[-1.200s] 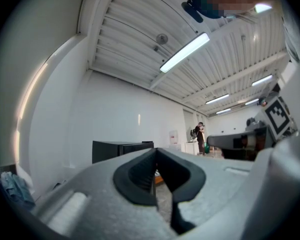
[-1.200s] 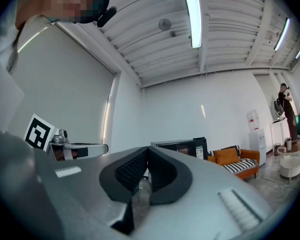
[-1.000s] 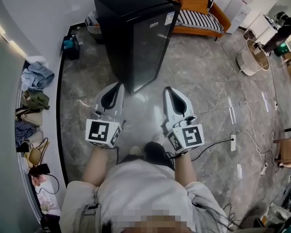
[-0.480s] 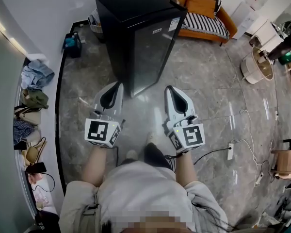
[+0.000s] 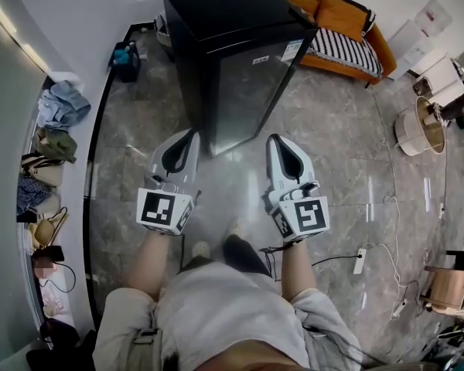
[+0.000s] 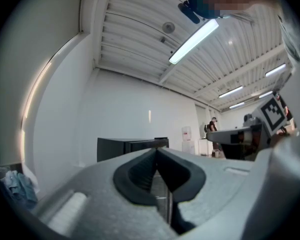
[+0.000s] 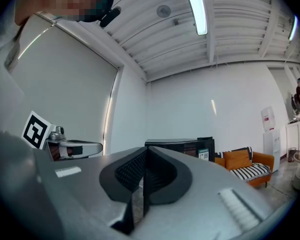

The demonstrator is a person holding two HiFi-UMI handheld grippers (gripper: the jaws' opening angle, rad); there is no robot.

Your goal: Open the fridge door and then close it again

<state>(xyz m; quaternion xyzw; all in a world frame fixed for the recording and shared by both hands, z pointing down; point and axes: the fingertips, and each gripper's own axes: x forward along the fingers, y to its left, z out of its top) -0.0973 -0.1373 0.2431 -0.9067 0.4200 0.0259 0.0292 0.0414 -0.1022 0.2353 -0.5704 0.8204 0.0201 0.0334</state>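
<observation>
Black and upright, the fridge (image 5: 216, 22) stands on the grey stone floor (image 5: 332, 153) directly ahead of both tools, its long axis vertical and its dark glass door (image 5: 247, 91) shut, facing the person.

The left tool (image 5: 190, 134) and the right tool (image 5: 274, 138) are held level, side by side and pointing at the door. One lines up just outside each of the door's vertical edges, so the door lies between them and beyond their tips, apart from both. Each tool is clenched on nothing: in the left gripper view and the right gripper view alike, the dark pads meet with no gap and nothing between them.

Neither tool is clearly nearer, as both sit at about the same reach from the front face. The opening step looks not yet begun. The coming move turns on which vertical edge swings free; no handle or hinge can be made out, so I cannot tell which. A tool would need to unclench before it could catch that edge.
</observation>
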